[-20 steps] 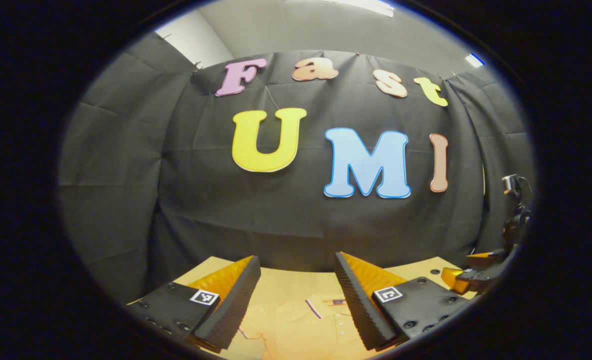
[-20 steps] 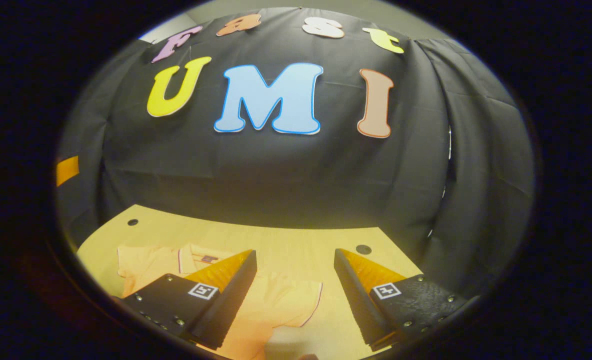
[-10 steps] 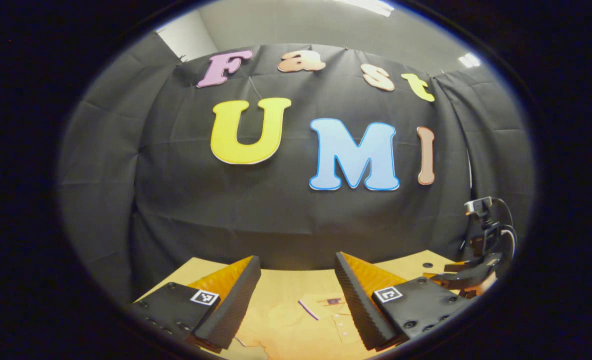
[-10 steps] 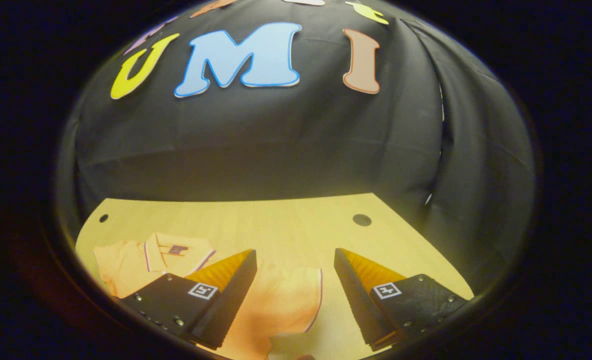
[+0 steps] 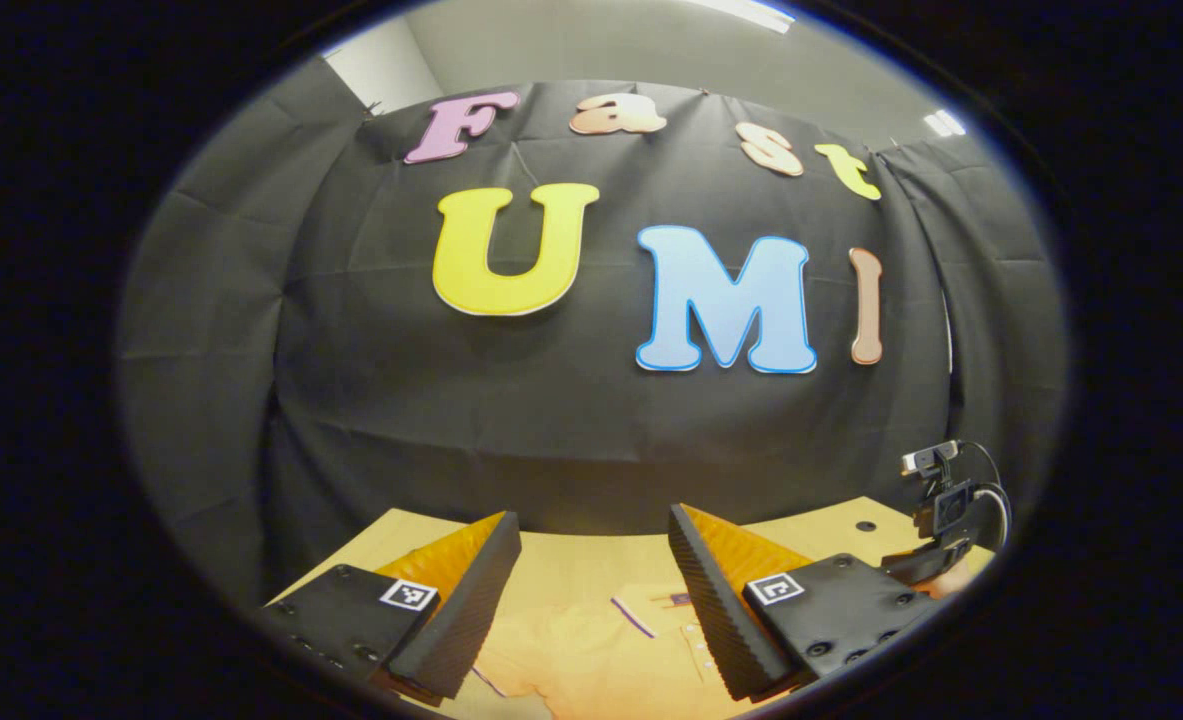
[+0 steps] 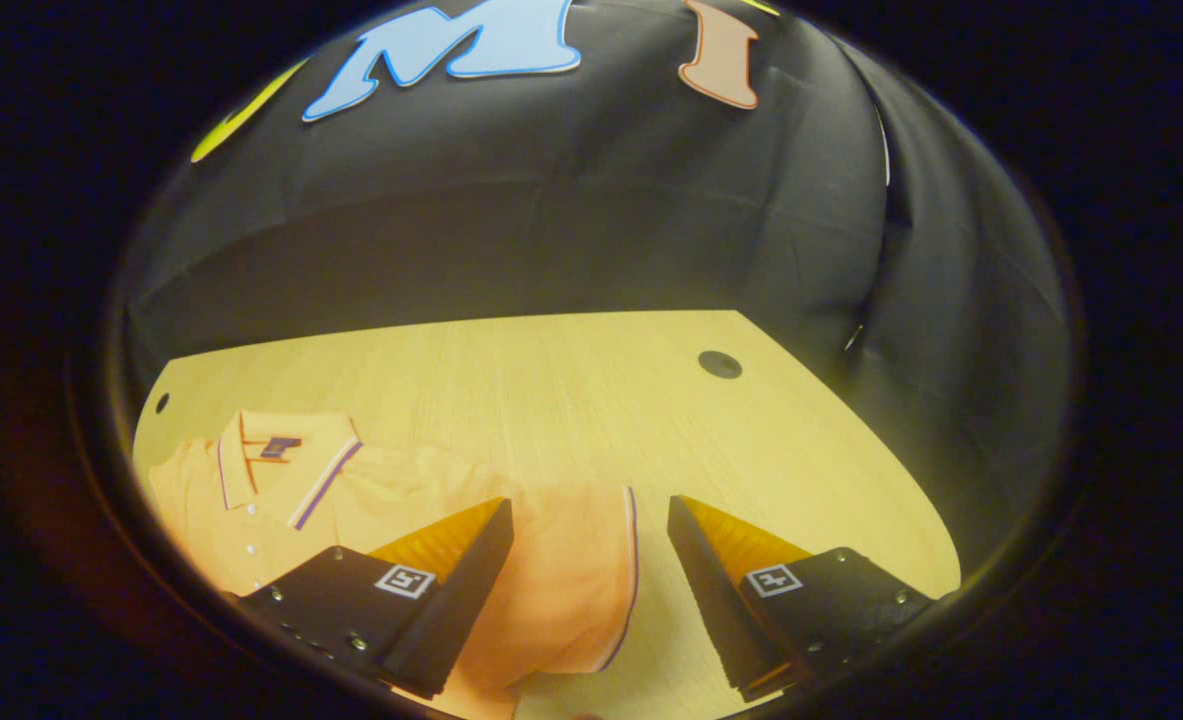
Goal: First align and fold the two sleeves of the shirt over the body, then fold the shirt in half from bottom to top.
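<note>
Nearest in the right gripper view, the right gripper point(image 6: 591, 590) hung above the table point(image 6: 571, 400) with its jaws wide apart, gripping nothing. Between and under its fingers lay the outspread sleeve point(image 6: 571, 580) of the orange shirt point(image 6: 401, 500), flat on the wood. The sleeve's cuff edge, trimmed with a thin dark line, ran down the gap between the two fingers, nearer the right-hand one. Left of the sleeve the shirt's body spread toward the table's left edge, with the collar point(image 6: 286, 455) and its buttoned placket lying open and pointing away from the gripper. Beyond the shirt the wood stretched bare to the far edge, apart from a round hole point(image 6: 719, 364) near the right corner and a smaller one at the far left. The black cloth wall point(image 6: 591, 230) hung close behind that far edge.

In the left gripper view, the left gripper point(image 5: 591, 600) also hovered with jaws apart and nothing between them. Below the gap lay the shirt point(image 5: 591, 650), its collar and placket close beside the right-hand finger. A strip of bare table point(image 5: 591, 555) ran past it to the cloth wall. Far off at the right edge, the other gripper point(image 5: 936, 555) was held low over the table's corner, with cables looping from its top.
</note>
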`<action>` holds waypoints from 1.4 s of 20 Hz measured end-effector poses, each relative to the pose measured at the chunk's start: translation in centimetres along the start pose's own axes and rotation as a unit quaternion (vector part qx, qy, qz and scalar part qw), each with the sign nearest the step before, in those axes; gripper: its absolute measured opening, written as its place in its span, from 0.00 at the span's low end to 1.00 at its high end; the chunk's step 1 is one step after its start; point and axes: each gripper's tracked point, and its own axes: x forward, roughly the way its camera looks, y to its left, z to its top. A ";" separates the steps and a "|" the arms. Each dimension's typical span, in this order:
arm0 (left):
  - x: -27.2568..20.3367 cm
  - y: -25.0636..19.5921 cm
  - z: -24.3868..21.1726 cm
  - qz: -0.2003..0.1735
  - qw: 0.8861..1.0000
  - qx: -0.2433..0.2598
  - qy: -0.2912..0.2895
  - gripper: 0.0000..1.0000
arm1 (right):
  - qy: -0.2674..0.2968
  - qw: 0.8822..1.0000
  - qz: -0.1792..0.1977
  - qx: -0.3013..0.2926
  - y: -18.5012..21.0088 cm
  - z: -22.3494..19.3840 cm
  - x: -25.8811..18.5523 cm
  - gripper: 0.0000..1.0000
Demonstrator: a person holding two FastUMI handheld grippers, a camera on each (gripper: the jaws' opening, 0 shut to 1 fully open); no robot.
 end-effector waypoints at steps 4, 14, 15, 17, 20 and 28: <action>-0.6 1.0 -0.4 0.014 1.000 0.002 0.006 0.97 | 0.036 0.999 0.009 0.024 0.1 -1.9 1.4 0.97; -3.4 3.0 -1.6 0.062 0.998 -0.016 0.015 0.97 | 0.062 0.996 0.035 0.049 0.5 -2.8 1.6 0.46; -3.8 3.2 -1.6 0.069 0.997 -0.017 0.015 0.97 | 0.065 0.996 0.041 0.050 0.8 -3.1 1.5 0.35; -4.9 3.4 -1.6 0.080 0.997 -0.021 0.014 0.97 | 0.067 0.994 0.050 0.064 1.1 -2.9 1.4 0.18; -6.4 3.6 -1.5 0.092 0.995 -0.023 0.012 0.97 | 0.050 0.996 0.049 0.059 0.7 -1.9 0.7 0.02; -8.8 3.9 -2.4 0.114 0.993 -0.035 0.010 0.97 | -0.022 0.996 0.082 -0.034 3.0 2.4 -4.1 0.02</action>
